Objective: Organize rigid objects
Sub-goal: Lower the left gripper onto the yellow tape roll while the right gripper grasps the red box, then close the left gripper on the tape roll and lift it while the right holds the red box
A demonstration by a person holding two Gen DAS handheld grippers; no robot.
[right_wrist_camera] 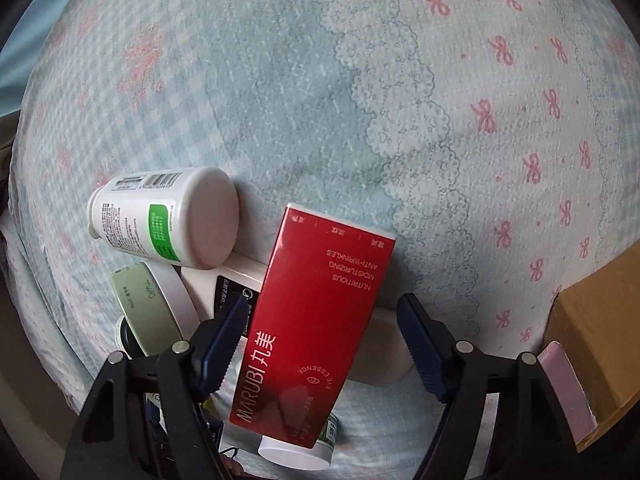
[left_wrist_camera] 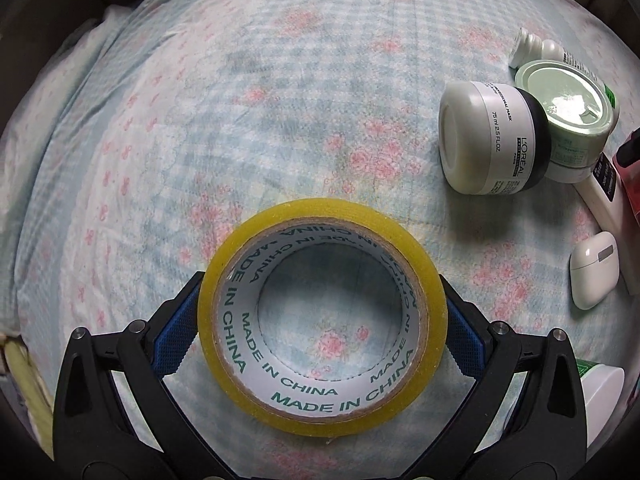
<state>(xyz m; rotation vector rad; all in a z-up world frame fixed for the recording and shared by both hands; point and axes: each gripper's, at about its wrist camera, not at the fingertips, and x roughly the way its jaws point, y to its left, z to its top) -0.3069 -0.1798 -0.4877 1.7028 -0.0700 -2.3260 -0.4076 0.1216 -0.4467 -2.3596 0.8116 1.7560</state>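
My left gripper (left_wrist_camera: 322, 312) is shut on a yellow tape roll (left_wrist_camera: 322, 412), its blue pads pressing both sides, over the checked bedsheet (left_wrist_camera: 240, 100). To the right lie a white L'Oreal jar (left_wrist_camera: 490, 138), a pale green jar (left_wrist_camera: 568, 120), a white bottle (left_wrist_camera: 536, 50) and a white earbud case (left_wrist_camera: 592, 270). My right gripper (right_wrist_camera: 324, 344) is open around a red Marubi box (right_wrist_camera: 316, 320), which lies between the fingers; only the left pad seems to touch it. A white pill bottle (right_wrist_camera: 168, 216) and a green-lidded jar (right_wrist_camera: 148, 308) lie left of it.
A white flat box (right_wrist_camera: 224, 280) lies under the red box, a white tube cap (right_wrist_camera: 296, 456) below it. A brown cardboard box (right_wrist_camera: 600, 340) with a pink item (right_wrist_camera: 568, 392) stands at the right. A white-capped tube (left_wrist_camera: 600, 396) lies near my left gripper.
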